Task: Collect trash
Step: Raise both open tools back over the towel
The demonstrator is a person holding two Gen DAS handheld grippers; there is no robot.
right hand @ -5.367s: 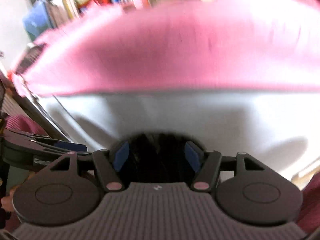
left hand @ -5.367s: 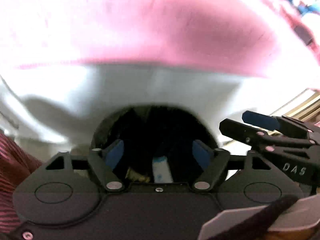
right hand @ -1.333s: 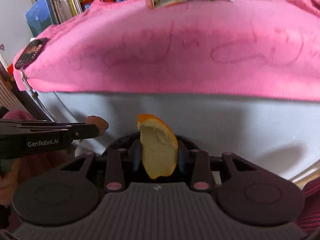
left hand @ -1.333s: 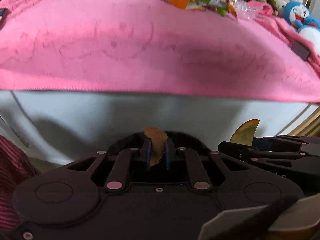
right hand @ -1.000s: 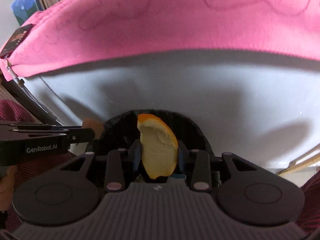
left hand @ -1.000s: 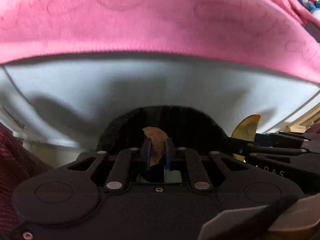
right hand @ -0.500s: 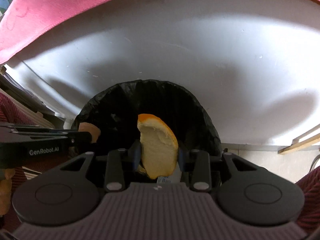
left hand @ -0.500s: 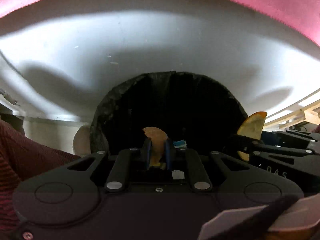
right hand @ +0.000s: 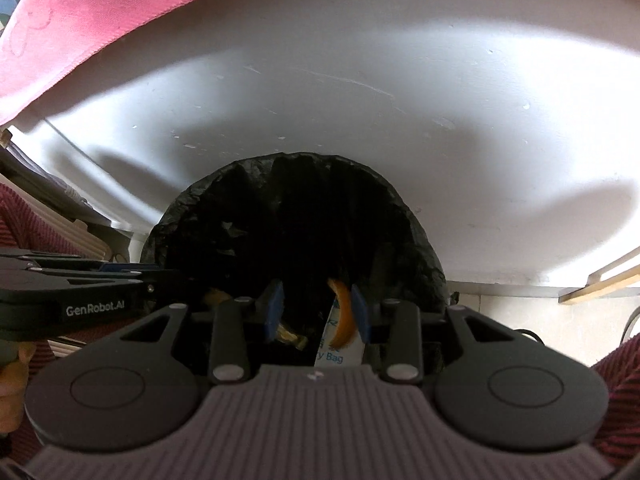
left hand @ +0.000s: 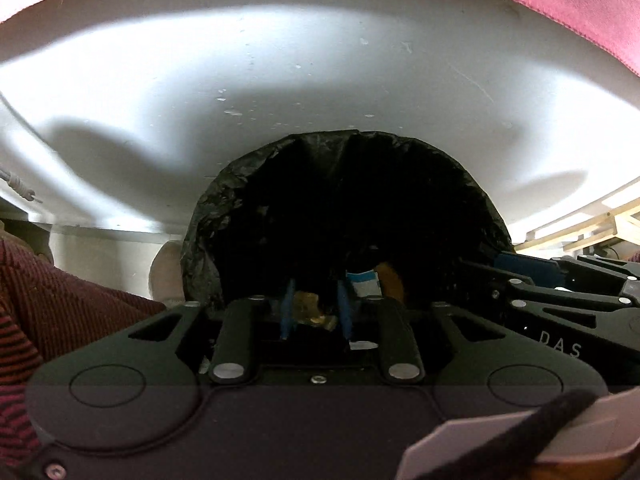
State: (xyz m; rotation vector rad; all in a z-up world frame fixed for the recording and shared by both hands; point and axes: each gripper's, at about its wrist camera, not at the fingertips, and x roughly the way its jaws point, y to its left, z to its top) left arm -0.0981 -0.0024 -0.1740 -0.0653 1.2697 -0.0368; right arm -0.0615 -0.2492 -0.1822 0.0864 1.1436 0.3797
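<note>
A bin lined with a black bag [left hand: 248, 168] [right hand: 224, 176] opens right under both grippers. My left gripper [left hand: 315, 308] is open over it, and a brown peel piece [right hand: 214, 296] is loose just below its tip. My right gripper [right hand: 317, 310] is also open. An orange peel [right hand: 342, 314] [left hand: 390, 280] is edge-on beside the right finger, free of the pads. Inside the bin lie a white and blue packet [right hand: 334, 356] [left hand: 362, 282] and a crumpled golden wrapper [left hand: 310, 314] [right hand: 290, 336]. The bottom of the bin is dark.
A white panel [left hand: 320, 60] rises directly behind the bin, with a pink cloth [right hand: 80, 20] hanging over its top edge. Wooden slats [left hand: 592, 216] lie on the right. A person's maroon striped sleeve [left hand: 60, 292] is at the left.
Both grippers dropped from the pink-covered table to the bin mouth. Both then opened, and the brown piece and the orange peel left the pads and fell toward the bag.
</note>
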